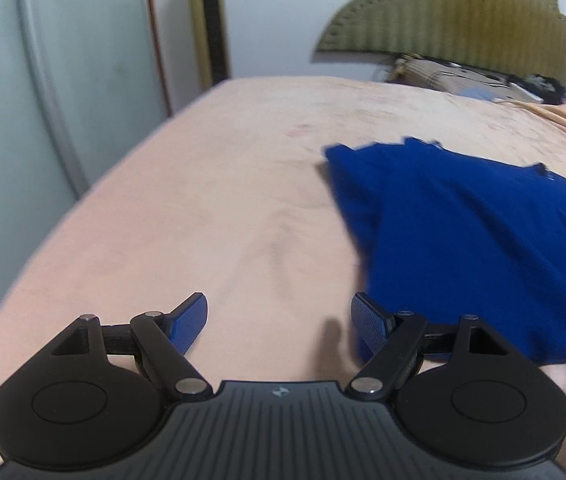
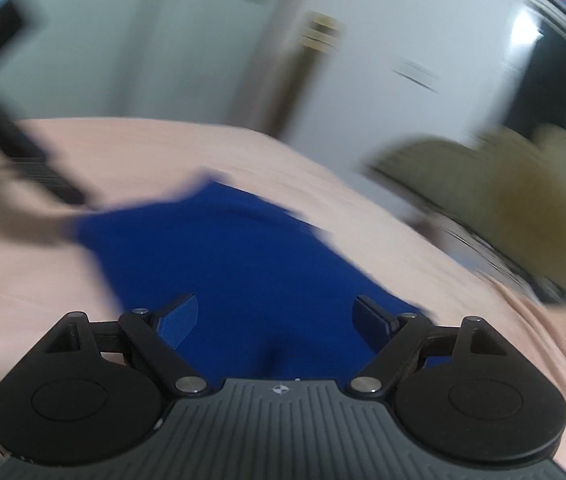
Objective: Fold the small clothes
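Left wrist: blue garment (image 1: 463,240) right of spread, empty left tongs (image 1: 279,322); right tongs (image 2: 275,320) likewise spread.

Garment (image 1: 483,240): solid deep blue, no print visible. Bed cover (image 1: 203,200): pale peach-pink, plain, with a few faint darker smudges. Left claw (image 1: 279,320): black links and housing, blue finger pads (image 1: 187,320) with a fine textured grid. Right claw (image 2: 275,320): same black body, blue pads (blurred). Quilted cushion (image 1: 463,16): olive green, ribbed stitching. Wall (image 1: 275,12): white. Door (image 1: 63,60): pale grey-green. Tall column (image 1: 209,20): gold with a dark strip.
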`<state>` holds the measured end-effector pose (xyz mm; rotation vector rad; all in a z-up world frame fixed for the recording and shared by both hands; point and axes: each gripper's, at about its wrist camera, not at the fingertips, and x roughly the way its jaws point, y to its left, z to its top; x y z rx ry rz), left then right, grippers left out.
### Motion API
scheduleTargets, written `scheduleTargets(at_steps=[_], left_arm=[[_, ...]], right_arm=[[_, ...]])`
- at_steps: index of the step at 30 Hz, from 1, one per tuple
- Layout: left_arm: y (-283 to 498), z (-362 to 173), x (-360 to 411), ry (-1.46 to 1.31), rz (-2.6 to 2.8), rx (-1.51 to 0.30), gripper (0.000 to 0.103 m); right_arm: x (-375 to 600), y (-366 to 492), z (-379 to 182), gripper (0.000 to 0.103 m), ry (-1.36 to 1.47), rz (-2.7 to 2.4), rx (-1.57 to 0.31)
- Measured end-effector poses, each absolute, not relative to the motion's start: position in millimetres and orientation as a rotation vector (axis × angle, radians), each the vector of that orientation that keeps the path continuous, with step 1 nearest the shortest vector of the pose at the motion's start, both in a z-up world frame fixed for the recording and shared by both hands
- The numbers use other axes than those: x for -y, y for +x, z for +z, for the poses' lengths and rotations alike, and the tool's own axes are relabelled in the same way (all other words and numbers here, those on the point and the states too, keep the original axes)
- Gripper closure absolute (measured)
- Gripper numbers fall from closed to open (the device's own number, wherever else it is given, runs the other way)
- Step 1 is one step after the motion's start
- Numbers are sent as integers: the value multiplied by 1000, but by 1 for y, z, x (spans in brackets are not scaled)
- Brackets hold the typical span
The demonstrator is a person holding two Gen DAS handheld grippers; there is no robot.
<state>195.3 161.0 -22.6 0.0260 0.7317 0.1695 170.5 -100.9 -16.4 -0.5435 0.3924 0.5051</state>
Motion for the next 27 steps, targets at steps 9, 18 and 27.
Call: scheduleTargets(at_steps=[9,18,27], left_arm=[[186,-6,-179,18,230,-711,23],[185,-9,-187,9,238,-719,23],[193,-15,-185,18,235,-735,23]], right_arm=[[-9,164,-55,69,-778,623,-397],[-1,188,-41,92,-494,735,-516],[32,177,-26,57,-403,731,-557]])
